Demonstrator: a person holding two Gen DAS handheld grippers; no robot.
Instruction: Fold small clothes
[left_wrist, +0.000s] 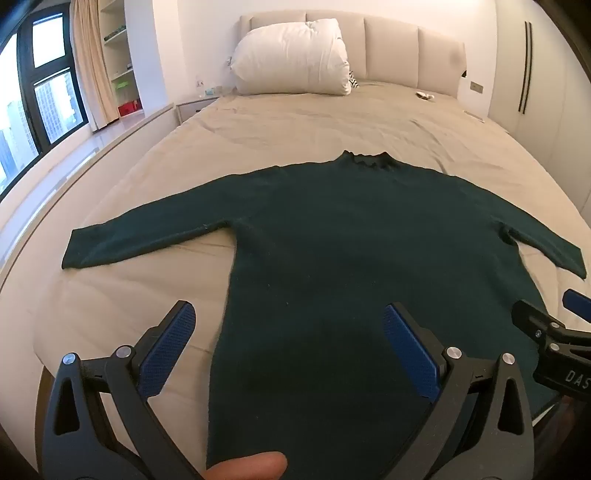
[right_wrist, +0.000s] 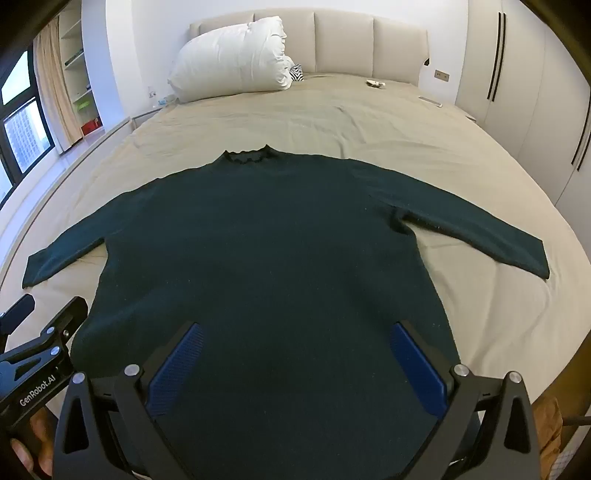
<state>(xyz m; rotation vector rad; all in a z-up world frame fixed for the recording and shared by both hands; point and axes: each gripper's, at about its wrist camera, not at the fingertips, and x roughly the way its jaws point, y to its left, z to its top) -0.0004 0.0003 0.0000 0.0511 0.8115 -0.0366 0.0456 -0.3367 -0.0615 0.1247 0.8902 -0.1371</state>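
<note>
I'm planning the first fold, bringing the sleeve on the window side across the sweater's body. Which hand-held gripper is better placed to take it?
Probably the left hand-held gripper. It hangs open over the sweater's window-side edge, nearer that sleeve. The right hand-held gripper, also open, sits over the middle of the body.

White lettering reading "GenRobot.AI" runs along the black body of the left gripper (right_wrist: 40, 334) at about eight o'clock in the right wrist view, while the cut-off white letters "DAS" stand on the right gripper (left_wrist: 546, 308) at about four o'clock in the left wrist view.
</note>
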